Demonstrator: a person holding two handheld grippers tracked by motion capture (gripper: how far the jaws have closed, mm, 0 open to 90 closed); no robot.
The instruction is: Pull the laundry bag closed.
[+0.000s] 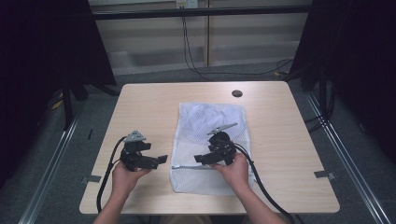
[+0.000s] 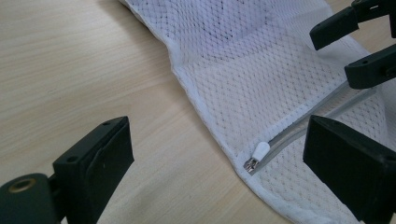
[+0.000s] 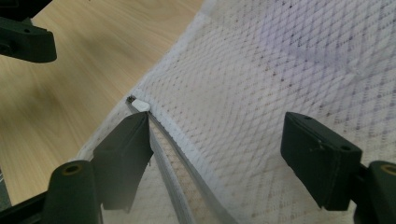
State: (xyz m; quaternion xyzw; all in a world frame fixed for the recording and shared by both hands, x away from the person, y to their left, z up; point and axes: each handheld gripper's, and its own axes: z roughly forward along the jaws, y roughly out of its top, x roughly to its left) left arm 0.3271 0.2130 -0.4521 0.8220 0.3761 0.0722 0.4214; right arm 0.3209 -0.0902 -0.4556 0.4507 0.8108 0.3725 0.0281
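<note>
At about 6 o'clock on the worktop [image 1: 140, 100], the right claw [image 1: 208, 157] hangs low over the near part of a white mesh laundry bag [image 1: 208, 122], jaws wide apart and gripping nothing; in the right gripper view one jaw sits just beside the grey zipper [image 3: 187, 154], whether touching it I cannot tell. The white zipper pull [image 2: 259, 151] lies at the bag's 9 o'clock edge, at the zipper's end, so this claw seems placed to pin the mesh near the track. At 8 o'clock the left claw [image 1: 161, 159] is also wide open and empty, over bare wood just beside the bag's edge, its jaws pointing toward 3 o'clock at the pull, probably lined up to pinch it. The bag lies flat at the worktop's middle, its long side running from 12 to 6. A small dark hole [image 1: 236, 93] sits near 12 o'clock.
</note>
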